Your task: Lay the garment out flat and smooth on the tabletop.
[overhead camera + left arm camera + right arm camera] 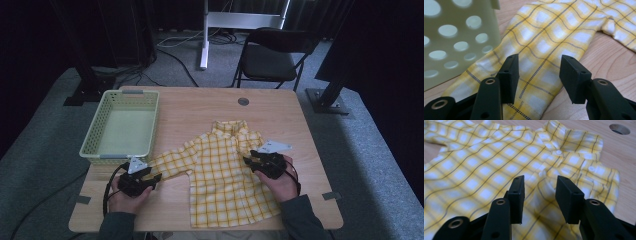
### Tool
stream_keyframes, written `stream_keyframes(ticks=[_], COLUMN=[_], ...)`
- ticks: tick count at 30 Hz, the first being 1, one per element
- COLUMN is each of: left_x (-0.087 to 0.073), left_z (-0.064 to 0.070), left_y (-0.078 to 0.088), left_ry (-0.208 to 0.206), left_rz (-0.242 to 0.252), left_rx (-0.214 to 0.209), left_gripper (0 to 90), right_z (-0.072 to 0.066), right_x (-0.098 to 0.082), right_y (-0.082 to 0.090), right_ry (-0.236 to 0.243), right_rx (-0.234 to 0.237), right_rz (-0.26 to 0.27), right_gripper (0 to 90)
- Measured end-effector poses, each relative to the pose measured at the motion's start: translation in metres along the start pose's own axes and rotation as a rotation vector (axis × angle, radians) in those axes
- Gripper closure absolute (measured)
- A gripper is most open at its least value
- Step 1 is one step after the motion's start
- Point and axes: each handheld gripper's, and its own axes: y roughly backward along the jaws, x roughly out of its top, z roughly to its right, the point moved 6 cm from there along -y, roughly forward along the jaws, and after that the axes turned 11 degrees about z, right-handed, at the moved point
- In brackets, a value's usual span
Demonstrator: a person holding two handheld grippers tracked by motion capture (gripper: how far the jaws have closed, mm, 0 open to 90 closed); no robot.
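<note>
One yellow checked shirt (225,175), flat, lower centre of table (200,105). One pale green basket (122,127), centre left, empty. Left gripper (150,176) and right gripper (248,161): jaws apart, gripping nothing, over the shirt.

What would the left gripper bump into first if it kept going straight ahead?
Most likely the yellow plaid shirt's sleeve, lying straight ahead of the open left gripper; the perforated basket sits just aside.

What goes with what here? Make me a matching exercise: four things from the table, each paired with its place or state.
1. basket
2. shirt
3. left gripper
4. right gripper

a. open, over the shirt's body near the buttons
b. empty, at the table's far left
c. open, over a sleeve beside the basket
d. spread flat, collar away from the person

Pairs: 1-b, 2-d, 3-c, 4-a
</note>
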Motion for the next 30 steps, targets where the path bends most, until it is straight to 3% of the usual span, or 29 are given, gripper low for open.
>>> stream_keyframes(ticks=[5,12,17,21,22,25,30], left_x=[0.0,-0.001,-0.001,-0.001,-0.001,-0.001,-0.001], left_z=[0.001,0.002,0.002,0.002,0.002,0.002,0.002], left_y=[-0.001,-0.001,-0.001,-0.001,-0.001,-0.001,-0.001], left_ry=[-0.006,-0.005,-0.007,-0.007,-0.006,-0.006,-0.006], left_rz=[0.008,0.016,0.016,0.017,0.017,0.017,0.017], left_rx=[0.005,0.004,0.005,0.004,0.004,0.004,0.003], left_gripper=[48.9,47.8,47.3,47.3,47.3,47.2,47.2], right_z=[0.001,0.001,0.005,0.008,0.011,0.018,0.024], right_x=[0.006,0.009,0.005,0.002,0.002,0.003,0.002], right_y=[-0.011,-0.034,-0.047,-0.048,-0.045,-0.038,-0.029], right_ry=[0.018,0.065,0.093,0.076,0.051,0.034,0.012], right_rx=[-0.011,-0.039,-0.085,-0.104,-0.125,-0.169,-0.2], right_rz=[-0.009,-0.07,-0.131,-0.161,-0.154,-0.146,-0.122], right_gripper=[58.8,57.4,65.4,76.4,84.2,87.4,87.5])
